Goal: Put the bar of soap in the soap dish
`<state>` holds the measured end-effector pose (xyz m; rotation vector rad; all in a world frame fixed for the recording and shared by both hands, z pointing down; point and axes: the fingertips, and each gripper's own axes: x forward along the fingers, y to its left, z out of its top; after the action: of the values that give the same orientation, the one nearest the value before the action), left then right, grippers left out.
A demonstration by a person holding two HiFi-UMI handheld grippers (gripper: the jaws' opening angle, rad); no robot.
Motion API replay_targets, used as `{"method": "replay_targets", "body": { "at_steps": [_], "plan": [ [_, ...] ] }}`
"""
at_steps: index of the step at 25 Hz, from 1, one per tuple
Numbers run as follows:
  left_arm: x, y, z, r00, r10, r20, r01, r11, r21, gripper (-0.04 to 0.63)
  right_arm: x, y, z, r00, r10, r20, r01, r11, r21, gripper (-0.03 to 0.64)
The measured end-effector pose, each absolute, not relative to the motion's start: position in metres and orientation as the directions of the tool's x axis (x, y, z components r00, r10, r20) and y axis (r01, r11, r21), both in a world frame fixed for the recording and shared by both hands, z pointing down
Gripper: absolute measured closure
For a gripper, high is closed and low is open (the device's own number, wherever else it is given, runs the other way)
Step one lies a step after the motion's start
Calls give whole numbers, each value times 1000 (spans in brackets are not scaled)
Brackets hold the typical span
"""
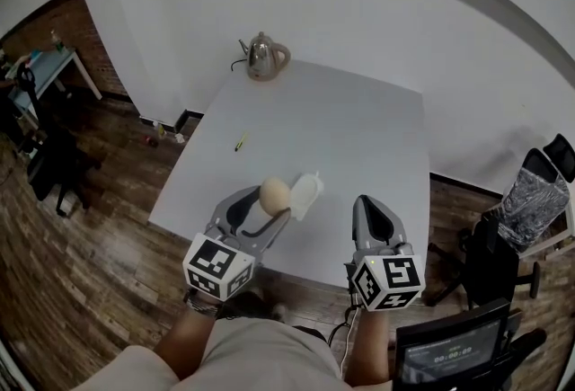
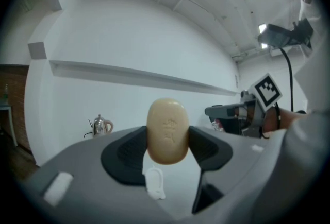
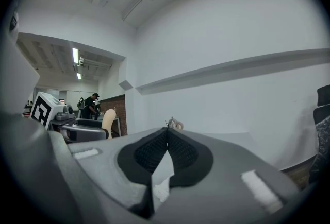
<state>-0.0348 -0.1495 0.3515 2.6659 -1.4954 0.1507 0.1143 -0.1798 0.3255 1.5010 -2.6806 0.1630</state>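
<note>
- Left gripper (image 1: pixel 262 211) is clamped on the tan oval bar of soap (image 2: pixel 167 131), which stands upright between the black pads over the near side of the white rectangular table (image 1: pixel 341 137).
- The small white plastic soap dish (image 1: pixel 306 195) sits on the table just beyond the soap.
- Right gripper (image 1: pixel 370 205) has its pads pressed together, with nothing in them.
- The shiny metal kettle (image 1: pixel 266 57) is way back at the far edge.

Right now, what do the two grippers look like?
The left gripper and right gripper match: grey moulded bodies, black ribbed pads on the jaws, and each carries a white cube with black square markers.
</note>
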Motion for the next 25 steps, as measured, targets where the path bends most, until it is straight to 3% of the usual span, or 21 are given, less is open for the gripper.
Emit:
{"method": "replay_targets", "body": {
  "at_steps": [25],
  "plan": [
    [-41, -183, 376, 532, -831, 165, -846, -528, 70, 327, 108, -203, 354, -490, -853, 178, -871, 487, -67, 614]
  ]
}}
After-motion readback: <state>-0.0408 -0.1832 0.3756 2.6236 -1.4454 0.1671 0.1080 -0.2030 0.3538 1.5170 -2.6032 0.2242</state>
